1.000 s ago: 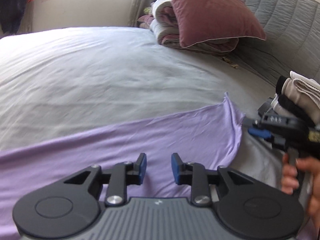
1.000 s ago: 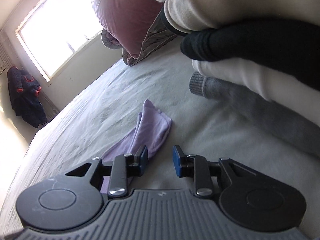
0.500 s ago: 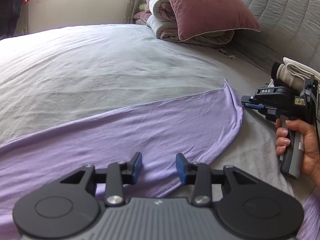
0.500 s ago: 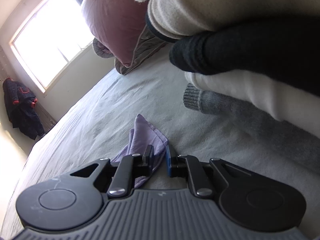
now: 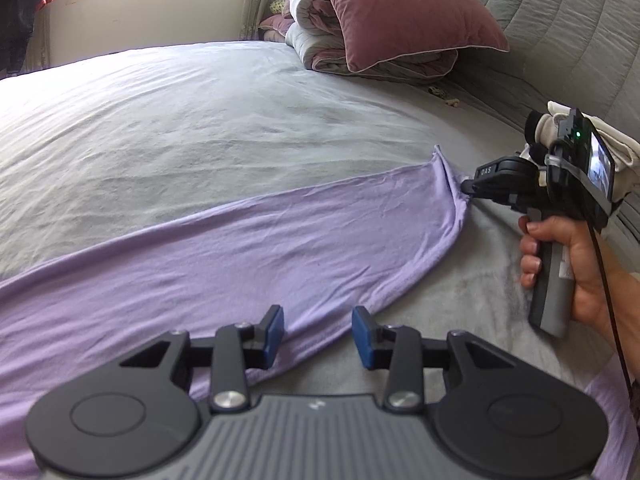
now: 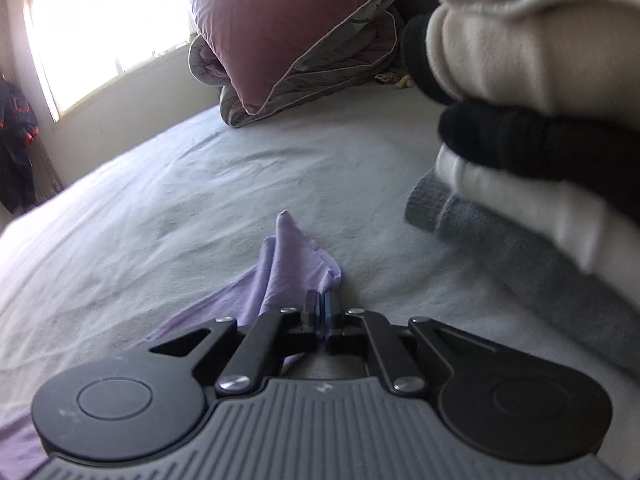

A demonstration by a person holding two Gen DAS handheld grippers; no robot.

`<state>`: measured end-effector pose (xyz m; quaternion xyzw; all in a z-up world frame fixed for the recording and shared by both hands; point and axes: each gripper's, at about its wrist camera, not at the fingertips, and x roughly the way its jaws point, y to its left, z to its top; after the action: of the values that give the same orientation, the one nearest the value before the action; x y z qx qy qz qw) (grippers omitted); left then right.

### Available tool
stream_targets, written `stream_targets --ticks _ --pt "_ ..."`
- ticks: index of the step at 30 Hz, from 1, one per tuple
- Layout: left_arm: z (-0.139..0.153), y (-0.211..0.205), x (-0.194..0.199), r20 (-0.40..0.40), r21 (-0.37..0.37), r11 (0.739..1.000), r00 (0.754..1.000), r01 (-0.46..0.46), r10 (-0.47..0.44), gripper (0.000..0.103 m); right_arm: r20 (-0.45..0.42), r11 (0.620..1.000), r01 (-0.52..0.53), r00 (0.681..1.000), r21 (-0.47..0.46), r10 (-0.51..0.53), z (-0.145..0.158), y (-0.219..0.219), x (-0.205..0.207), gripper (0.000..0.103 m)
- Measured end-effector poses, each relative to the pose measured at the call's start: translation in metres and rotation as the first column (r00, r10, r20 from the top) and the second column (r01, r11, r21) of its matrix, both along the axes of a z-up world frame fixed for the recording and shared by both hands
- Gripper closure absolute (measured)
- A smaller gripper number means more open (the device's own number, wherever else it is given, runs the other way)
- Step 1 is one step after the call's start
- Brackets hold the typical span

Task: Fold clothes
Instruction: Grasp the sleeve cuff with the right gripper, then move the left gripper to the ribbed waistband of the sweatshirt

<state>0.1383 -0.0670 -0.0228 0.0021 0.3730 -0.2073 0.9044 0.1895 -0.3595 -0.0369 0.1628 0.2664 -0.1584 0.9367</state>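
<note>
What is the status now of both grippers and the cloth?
Right gripper shut on corner of thin lilac jersey garment. Left gripper open over its near edge, gripping nothing. Garment flat on grey bedsheet. Folded clothes stack close beside right gripper.

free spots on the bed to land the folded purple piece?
Bare grey sheet between the purple garment, the window wall and the maroon pillow. A smaller strip between the left gripper and the right hand. Crowded by the stack of folded clothes and the right gripper.

The grey-sheeted bed carries a lilac garment, folded clothes and pillow.
</note>
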Motion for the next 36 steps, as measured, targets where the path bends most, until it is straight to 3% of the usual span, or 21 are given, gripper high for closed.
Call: stream_targets --ticks 6,9,15,16,17,18,23,28,30,36 --pt "0.005 0.012 -0.009 -0.023 0.001 1.000 1.000 0.001 -0.001 0.064 -0.066 0.995 0.039 0.997 -0.095 -0.045 0.006 -0.018 -0.012 0.101" --pt "0.011 0.023 -0.020 -0.021 0.009 1.000 1.000 -0.005 0.006 0.063 -0.101 0.992 0.004 0.995 -0.124 -0.017 0.002 -0.018 -0.013 0.100" --pt "0.026 0.067 -0.044 0.009 0.032 0.998 0.999 -0.054 0.054 0.054 -0.096 0.986 -0.082 0.993 -0.143 0.069 0.019 -0.008 -0.027 0.086" --pt "0.027 0.076 -0.048 0.020 0.040 0.997 0.997 -0.071 0.070 0.053 -0.092 0.984 -0.095 0.992 -0.149 0.082 0.024 -0.004 -0.031 0.076" --pt "0.029 0.087 -0.051 0.031 0.048 0.995 0.995 -0.092 0.090 0.052 -0.084 0.982 -0.106 0.992 -0.154 0.094 0.030 0.000 -0.035 0.059" --pt "0.030 0.098 -0.054 0.039 0.051 0.992 0.993 -0.114 0.112 0.050 -0.073 0.980 -0.119 0.991 -0.157 0.109 0.036 0.003 -0.038 0.055" --pt "0.026 0.153 -0.064 0.068 0.034 0.970 0.968 -0.242 0.240 0.048 -0.057 0.967 -0.219 0.975 -0.130 0.213 0.057 0.026 -0.054 0.055" --pt "0.019 0.190 -0.075 0.126 0.044 0.945 0.941 -0.323 0.316 0.048 -0.062 0.932 -0.345 0.938 -0.108 0.340 0.070 0.069 -0.060 0.055" --pt "0.015 0.202 -0.081 0.159 0.055 0.942 0.935 -0.330 0.318 0.048 -0.065 0.909 -0.406 0.914 -0.097 0.402 0.071 0.092 -0.063 0.055" --pt "0.011 0.233 -0.087 0.157 -0.019 0.947 0.935 -0.320 0.319 0.048 -0.073 0.822 -0.567 0.823 -0.059 0.563 0.073 0.172 -0.056 0.055"
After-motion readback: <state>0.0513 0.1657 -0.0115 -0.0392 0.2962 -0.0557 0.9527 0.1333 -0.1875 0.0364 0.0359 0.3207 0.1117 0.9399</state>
